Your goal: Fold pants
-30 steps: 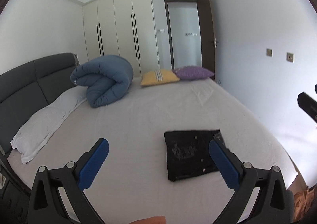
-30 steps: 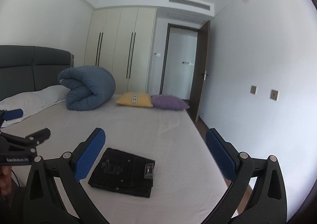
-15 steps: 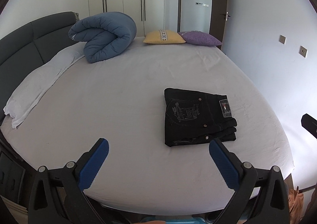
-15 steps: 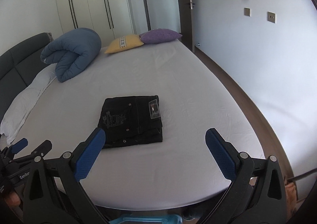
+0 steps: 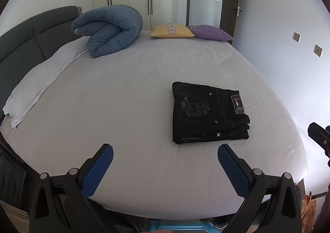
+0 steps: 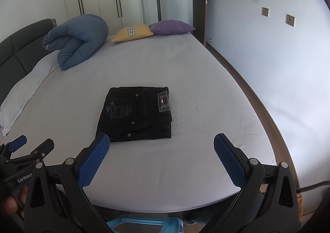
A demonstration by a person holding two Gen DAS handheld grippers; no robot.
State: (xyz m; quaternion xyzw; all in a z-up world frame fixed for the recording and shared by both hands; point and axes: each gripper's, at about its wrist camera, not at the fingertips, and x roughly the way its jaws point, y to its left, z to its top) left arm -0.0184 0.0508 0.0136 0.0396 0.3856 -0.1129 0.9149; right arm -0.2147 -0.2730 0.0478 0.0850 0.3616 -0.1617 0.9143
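Both tongs pulled back, wide; folded pants [image 5: 208, 113] lie ahead, untouched, on bed [image 5: 123, 98].

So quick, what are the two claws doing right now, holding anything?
Left claw: open, holding nothing.
Right claw: open, holding nothing; folded pants lie on the bed.

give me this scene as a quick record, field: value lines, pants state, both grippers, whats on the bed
pants: black pants, folded into a compact stack, lying flat on the bed
pants label: patch on the top layer, right side
left hand-held gripper: open, empty, held off the near edge of the bed
right hand-held gripper: open, empty, apart from the pants
far end of bed: rolled blue duvet, yellow cushion, purple cushion
left edge: white pillow by the grey headboard
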